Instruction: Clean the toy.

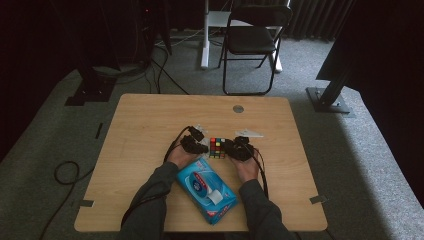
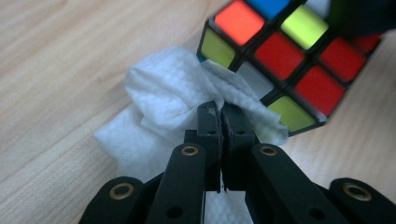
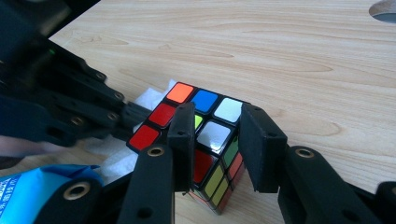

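- The left gripper (image 2: 219, 112) has its jaws pinched tight on a crumpled white wipe (image 2: 163, 100), pressing it against the puzzle cube (image 1: 217, 148) at the table's (image 1: 150, 120) middle.
- The cube shows scrambled red, orange, blue, yellow-green and white stickers on black edges.
- The right gripper (image 3: 217, 140) clamps the cube's sides.
- Count: one cube, one wipe, one blue wipe pack (image 1: 206, 190), two grippers.
- The left gripper view shows the wipe's quilted texture; the high view adds a chair (image 1: 252, 37).
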Action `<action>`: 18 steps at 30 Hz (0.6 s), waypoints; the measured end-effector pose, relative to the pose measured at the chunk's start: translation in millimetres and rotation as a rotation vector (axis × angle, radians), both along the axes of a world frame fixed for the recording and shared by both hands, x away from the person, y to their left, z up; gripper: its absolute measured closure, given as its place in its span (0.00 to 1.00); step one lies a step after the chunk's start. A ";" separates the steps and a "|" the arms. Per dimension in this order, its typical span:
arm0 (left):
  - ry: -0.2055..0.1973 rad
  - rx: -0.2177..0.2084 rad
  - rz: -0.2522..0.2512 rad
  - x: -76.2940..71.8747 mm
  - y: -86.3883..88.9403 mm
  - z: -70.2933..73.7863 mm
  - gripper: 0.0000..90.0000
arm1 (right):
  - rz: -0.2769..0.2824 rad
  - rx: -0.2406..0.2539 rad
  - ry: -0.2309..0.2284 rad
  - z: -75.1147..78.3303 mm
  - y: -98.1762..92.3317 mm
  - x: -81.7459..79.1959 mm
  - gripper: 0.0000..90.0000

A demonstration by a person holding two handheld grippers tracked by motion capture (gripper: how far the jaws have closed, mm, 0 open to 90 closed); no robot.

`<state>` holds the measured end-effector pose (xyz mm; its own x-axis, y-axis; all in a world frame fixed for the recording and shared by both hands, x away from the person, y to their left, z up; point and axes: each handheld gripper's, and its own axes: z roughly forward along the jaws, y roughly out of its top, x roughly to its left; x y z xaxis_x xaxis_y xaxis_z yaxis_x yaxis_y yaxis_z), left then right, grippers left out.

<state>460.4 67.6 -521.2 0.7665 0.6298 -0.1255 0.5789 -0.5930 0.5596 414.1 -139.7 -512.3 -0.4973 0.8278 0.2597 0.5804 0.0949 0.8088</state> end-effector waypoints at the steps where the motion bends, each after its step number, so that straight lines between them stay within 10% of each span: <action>1: 0.000 0.000 0.000 0.0 0.0 0.0 0.98 | 0.002 0.000 0.000 0.0 -0.2 0.2 0.74; 18: -0.039 -0.097 -0.060 -13.8 11.7 22.1 0.97 | 0.004 0.007 0.000 -0.6 -1.1 0.3 0.75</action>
